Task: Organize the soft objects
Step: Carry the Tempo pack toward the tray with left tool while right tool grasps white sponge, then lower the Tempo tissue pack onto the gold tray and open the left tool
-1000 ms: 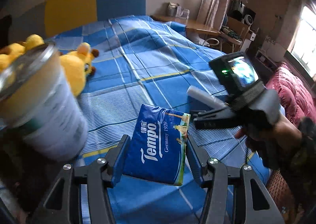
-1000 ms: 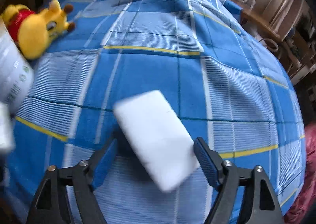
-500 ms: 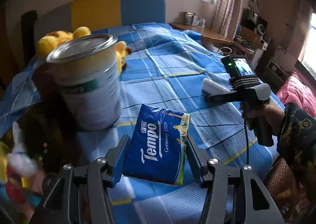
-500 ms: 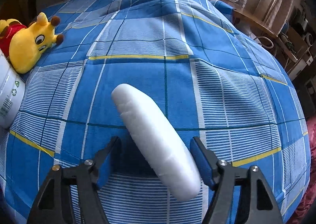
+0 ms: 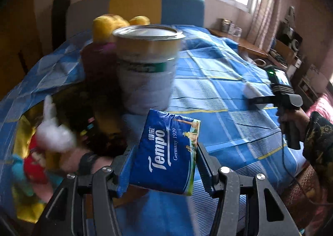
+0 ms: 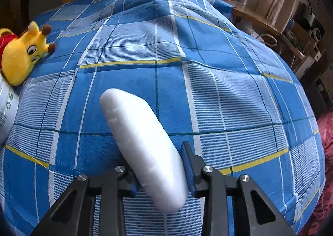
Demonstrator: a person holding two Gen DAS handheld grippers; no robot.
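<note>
The left gripper (image 5: 165, 165) grips a blue tissue pack (image 5: 166, 152) between both pads, raised above the bed (image 6: 229, 100) near a tin (image 5: 147, 69). The right gripper (image 6: 160, 175) is closing its jaws on a white foam pad (image 6: 143, 144), pads pressing its sides. Status: both items are in hand, neither yet placed. A yellow plush (image 6: 22, 54) lies loose on the bed; more toys (image 5: 41, 152), blurred, sit at lower left. Sorting appears to be at an early-to-middle stage.
</note>
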